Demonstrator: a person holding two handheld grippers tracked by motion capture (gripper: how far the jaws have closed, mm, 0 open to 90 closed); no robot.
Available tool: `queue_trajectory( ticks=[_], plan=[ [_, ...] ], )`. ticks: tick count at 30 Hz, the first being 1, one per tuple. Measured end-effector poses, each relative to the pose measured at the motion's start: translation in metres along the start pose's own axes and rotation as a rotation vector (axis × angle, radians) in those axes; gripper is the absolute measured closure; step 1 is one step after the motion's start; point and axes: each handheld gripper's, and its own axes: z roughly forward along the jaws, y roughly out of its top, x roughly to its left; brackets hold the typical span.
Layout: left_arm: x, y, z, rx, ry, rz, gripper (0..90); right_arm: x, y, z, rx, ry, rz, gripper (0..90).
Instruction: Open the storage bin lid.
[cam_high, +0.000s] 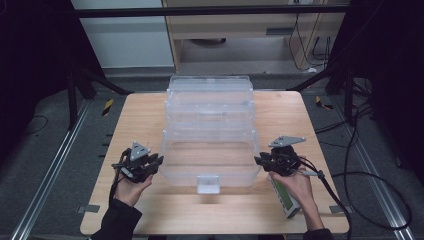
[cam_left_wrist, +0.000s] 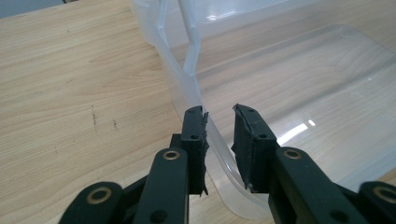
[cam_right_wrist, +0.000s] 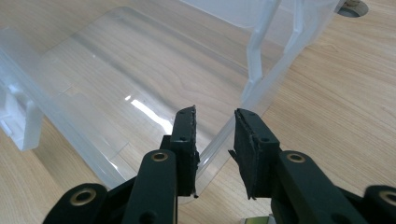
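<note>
A person is working a clear plastic storage box (cam_high: 210, 132) that is lying in the middle of the wooden table (cam_high: 145, 107), its hinged lid (cam_high: 210, 165) folded out toward the person with a white latch (cam_high: 208, 184) at the near edge. The left gripper (cam_high: 150, 164) and the right gripper (cam_high: 266, 161) are flanking that lid, one at each side edge. In both gripper views the jaws are standing apart, straddling the lid's rim (cam_left_wrist: 219, 140) without yet pressing on it (so the grasp looks unfinished). Judging by this, lifting and closing the lid is still ahead. The high view is showing a small green-faced device (cam_high: 286, 197) under the right hand; the gripper views are showing the rim's thin edge (cam_right_wrist: 219, 135) up close.
</note>
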Motion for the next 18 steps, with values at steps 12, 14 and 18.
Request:
queue_trajectory(
  ticks=[12, 14, 18],
  plan=[
    [0.006, 0.001, -0.002, -0.011, -0.01, 0.014, 66.5, 0.002, 0.002, 0.001, 0.009, -0.019, -0.007, 63.1],
    [0.012, 0.003, -0.01, -0.041, -0.013, -0.009, 63.9, 0.002, 0.003, -0.001, -0.004, -0.023, -0.01, 60.6],
    [0.019, 0.005, -0.021, -0.08, 0.0, -0.025, 57.7, 0.0, 0.005, -0.007, -0.014, -0.018, 0.019, 55.4]
  ],
)
